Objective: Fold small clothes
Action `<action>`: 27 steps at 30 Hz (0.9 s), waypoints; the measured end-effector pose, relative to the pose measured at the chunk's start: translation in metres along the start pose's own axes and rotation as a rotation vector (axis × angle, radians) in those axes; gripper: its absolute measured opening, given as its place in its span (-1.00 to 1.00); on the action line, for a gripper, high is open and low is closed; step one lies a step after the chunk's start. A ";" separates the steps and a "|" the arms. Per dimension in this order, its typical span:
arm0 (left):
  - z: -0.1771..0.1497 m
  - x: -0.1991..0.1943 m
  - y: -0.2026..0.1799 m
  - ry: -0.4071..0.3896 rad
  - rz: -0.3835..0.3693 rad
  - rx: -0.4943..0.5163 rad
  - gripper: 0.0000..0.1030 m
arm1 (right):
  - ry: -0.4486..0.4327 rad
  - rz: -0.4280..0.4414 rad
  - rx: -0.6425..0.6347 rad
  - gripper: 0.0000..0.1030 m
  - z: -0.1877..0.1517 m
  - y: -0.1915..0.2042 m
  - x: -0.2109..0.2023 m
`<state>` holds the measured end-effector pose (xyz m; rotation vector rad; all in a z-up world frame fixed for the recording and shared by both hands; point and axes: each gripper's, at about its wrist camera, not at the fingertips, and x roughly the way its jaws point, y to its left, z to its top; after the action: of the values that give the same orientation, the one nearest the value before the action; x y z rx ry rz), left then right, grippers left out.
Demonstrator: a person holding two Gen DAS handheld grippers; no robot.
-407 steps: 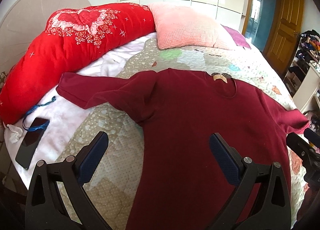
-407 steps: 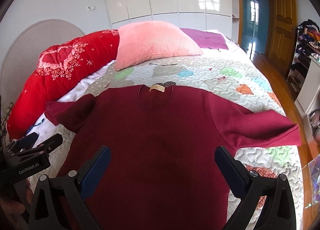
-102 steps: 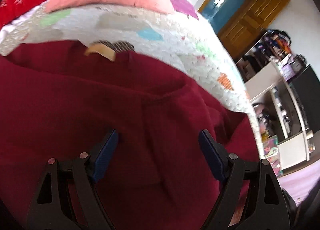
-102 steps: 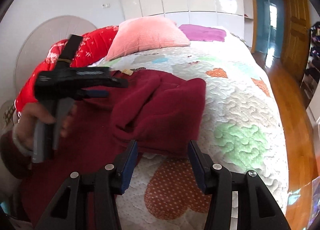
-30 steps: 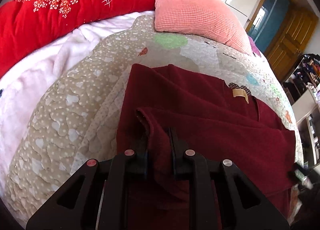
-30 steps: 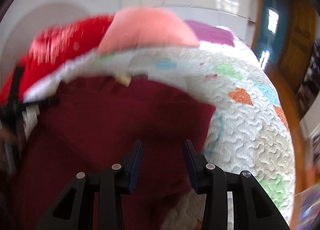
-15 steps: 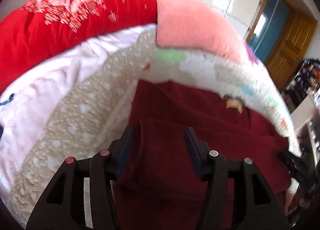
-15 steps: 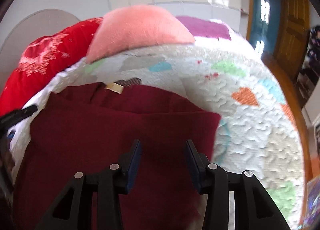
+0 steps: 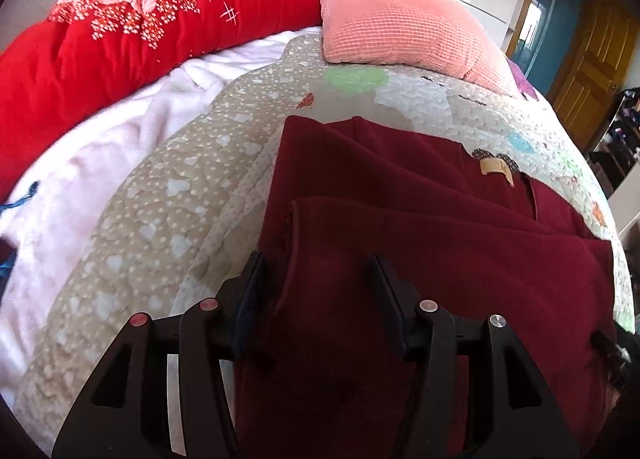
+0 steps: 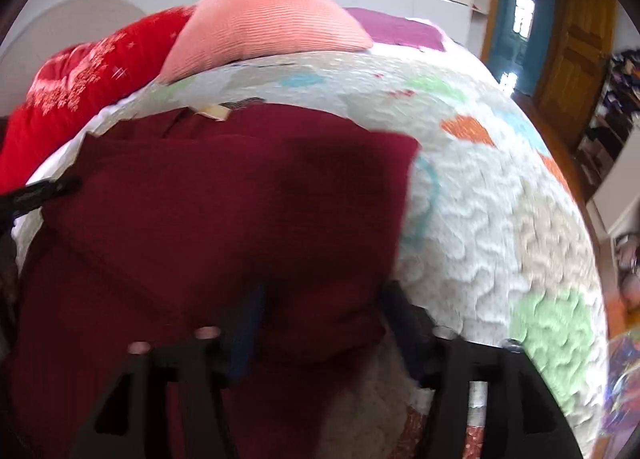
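Sweater [image 9: 460, 243], soft and limp, lies sleeves-in on the bed's quilt [image 9: 168, 195]. We'd pinch its hem corners; left gripper [image 9: 316, 291] and right gripper [image 10: 324, 311] jaws just parted, fabric loose between.

Bedroom: quilted bed [image 9: 192, 187], pillow [image 9: 400, 35]

A dark maroon sweater [image 9: 420, 219] lies flat on the quilted bed [image 9: 168, 195], its neck at the far end with a tan label [image 9: 494, 168] showing inside the collar. Both sides are folded inward, so the cloth forms a narrow lengthwise band with straight left and right edges. One sleeve lies across the chest, its cuff at the left edge.
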<state>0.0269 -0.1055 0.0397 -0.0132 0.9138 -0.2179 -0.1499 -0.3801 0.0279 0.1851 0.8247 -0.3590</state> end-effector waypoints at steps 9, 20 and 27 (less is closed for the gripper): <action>-0.032 -0.057 -0.002 -0.044 0.015 0.040 0.03 | -0.065 0.085 0.081 0.19 -0.017 -0.003 -0.070; -0.085 -0.110 0.000 -0.062 0.027 0.102 0.03 | -0.004 0.196 0.072 0.26 -0.083 0.002 -0.105; -0.115 -0.133 0.026 -0.014 -0.016 0.074 0.03 | 0.059 0.283 0.047 0.29 -0.126 0.004 -0.116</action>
<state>-0.1372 -0.0453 0.0712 0.0466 0.8919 -0.2662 -0.3067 -0.3106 0.0307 0.3534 0.8359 -0.1066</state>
